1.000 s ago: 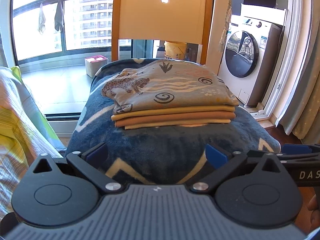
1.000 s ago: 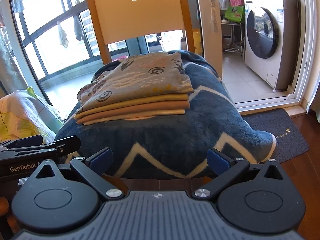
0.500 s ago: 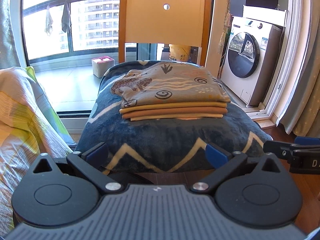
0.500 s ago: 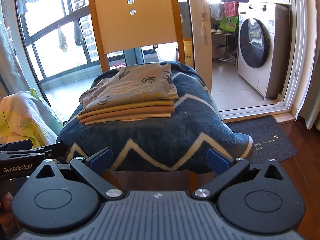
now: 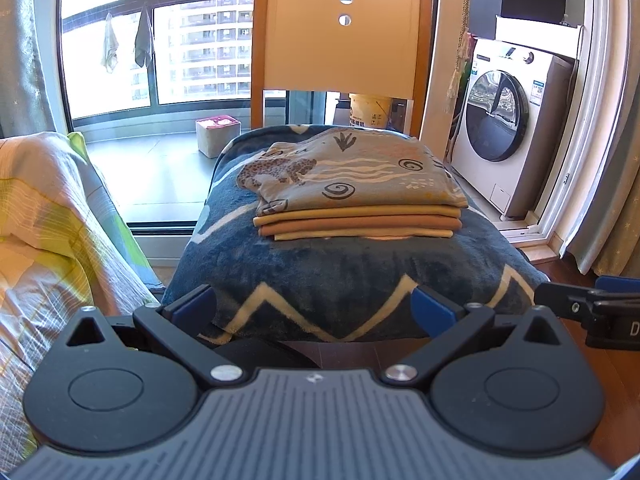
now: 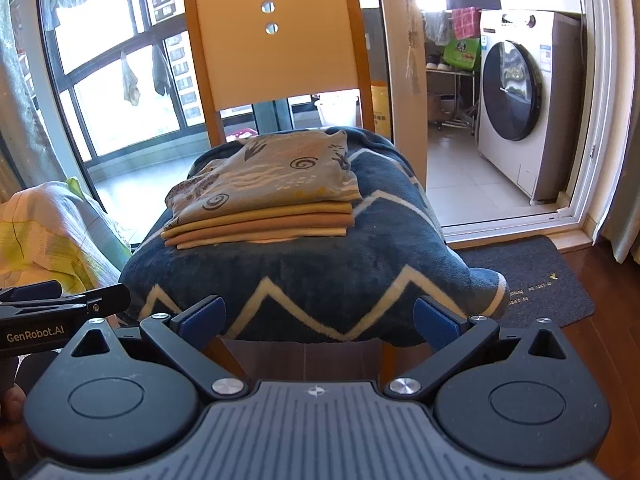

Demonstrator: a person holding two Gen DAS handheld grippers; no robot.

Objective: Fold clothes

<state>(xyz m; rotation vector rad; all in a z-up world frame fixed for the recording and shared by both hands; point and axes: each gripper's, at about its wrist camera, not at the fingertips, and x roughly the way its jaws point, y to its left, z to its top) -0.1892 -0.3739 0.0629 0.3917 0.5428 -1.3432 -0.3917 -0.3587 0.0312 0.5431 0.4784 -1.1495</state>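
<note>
Clothes: a folded stack (image 5: pixel 356 216) lies on the blanket (image 5: pixel 340 280) that covers the chair (image 5: pixel 340 40) seat, set toward the back of the seat with bare blanket along the front edge.
Top piece: a grey-brown patterned cloth (image 5: pixel 352 176) with spirals, wavy lines and a spotted animal print.
Lower pieces: three or four mustard and tan layers (image 6: pixel 264 224); the exact count is hard to read from their edges.
Long axis: runs side to side across the seat, parallel to its front edge; the neat folded edges face the grippers.
Tilt: from the right wrist view the stack sits slightly askew, its left end nearer the front left corner.
Left gripper (image 5: pixel 316 304): fingers spread wide, nothing between them, held in front of the seat's front edge and clear of the blanket.
Right gripper (image 6: pixel 320 316): fingers likewise spread and empty, level with the front edge, apart from the cloth.
Left side: a yellow-green checked bedcover (image 5: pixel 48 220) beside the chair.
Right side: a washing machine (image 6: pixel 520 120) past the doorway, with a dark doormat (image 6: pixel 540 280) on the wooden floor.
</note>
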